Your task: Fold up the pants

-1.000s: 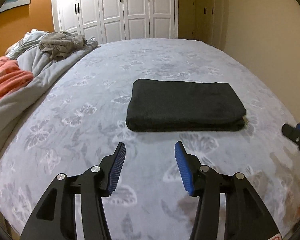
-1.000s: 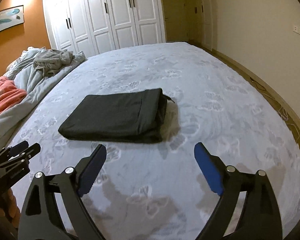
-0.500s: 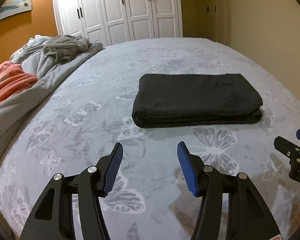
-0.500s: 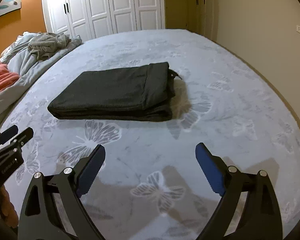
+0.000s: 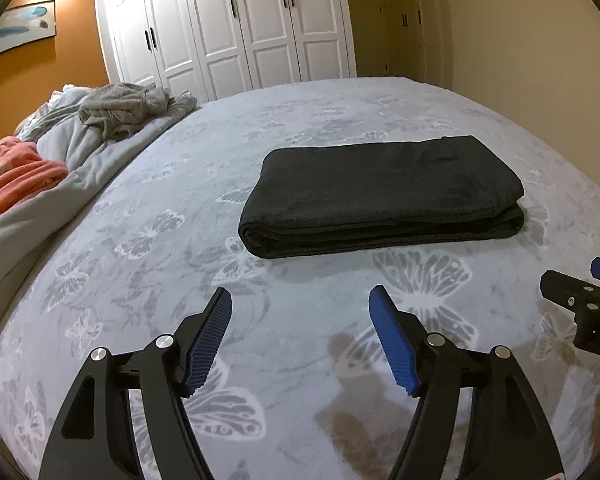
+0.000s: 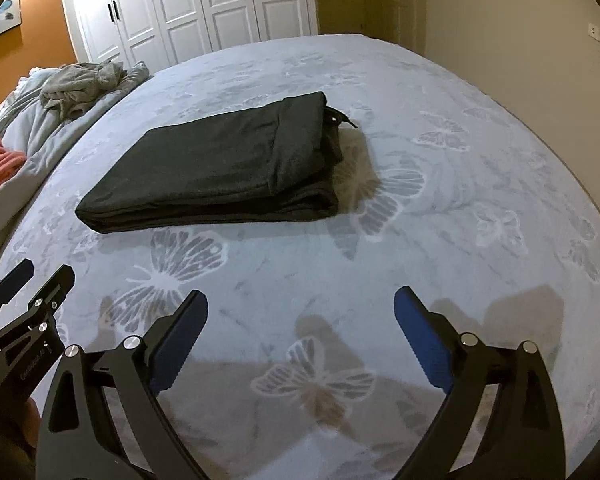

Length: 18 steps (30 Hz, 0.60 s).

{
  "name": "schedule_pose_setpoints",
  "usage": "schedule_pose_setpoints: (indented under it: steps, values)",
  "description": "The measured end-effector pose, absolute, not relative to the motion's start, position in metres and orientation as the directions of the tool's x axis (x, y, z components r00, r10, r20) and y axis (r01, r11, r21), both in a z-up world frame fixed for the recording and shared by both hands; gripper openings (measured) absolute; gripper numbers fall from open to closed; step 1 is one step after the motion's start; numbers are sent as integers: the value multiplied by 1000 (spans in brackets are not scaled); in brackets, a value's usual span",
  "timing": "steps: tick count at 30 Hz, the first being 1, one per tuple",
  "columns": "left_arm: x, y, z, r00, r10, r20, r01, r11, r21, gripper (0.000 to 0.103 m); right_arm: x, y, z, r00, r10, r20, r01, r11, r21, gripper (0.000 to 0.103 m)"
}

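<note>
Dark pants (image 5: 384,194) lie folded into a flat rectangle on the grey butterfly-print bed (image 5: 172,264); the right wrist view shows them too, as the pants (image 6: 220,172) with a drawstring poking out at their far right end. My left gripper (image 5: 300,300) hovers over the bedspread in front of the pants, apart from them, its jaws opening with nothing between the blue pads. My right gripper (image 6: 300,300) stands wide open and empty, also short of the pants. Each gripper shows at the edge of the other's view.
A rumpled grey duvet (image 5: 60,184) with a grey garment (image 5: 124,108) and an orange cloth (image 5: 16,172) piles along the bed's left side. White wardrobe doors (image 5: 236,24) stand behind the bed. A beige wall (image 6: 520,32) runs along the right.
Both grippers have sunk toward the bed, so the pants look nearer and larger. The left gripper's jaws have spread wider. The pants have not moved.
</note>
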State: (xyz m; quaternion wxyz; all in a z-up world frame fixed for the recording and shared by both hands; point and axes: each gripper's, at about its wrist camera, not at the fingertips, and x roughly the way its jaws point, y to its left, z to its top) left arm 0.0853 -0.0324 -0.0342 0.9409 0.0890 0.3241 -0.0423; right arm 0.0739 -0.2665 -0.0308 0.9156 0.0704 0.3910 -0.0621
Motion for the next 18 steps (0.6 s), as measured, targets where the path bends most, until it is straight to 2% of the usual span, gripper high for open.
schedule_pose_setpoints:
  steps: [10, 18]
  values:
    - [94, -24, -52, 793, -5, -609, 91, 990, 110, 70, 71, -253, -47, 694, -81, -715, 158, 987, 41, 93]
    - [100, -18, -60, 768, -11, -641, 77, 994, 74, 73, 71, -231, -62, 727, -134, -673, 125, 990, -63, 94]
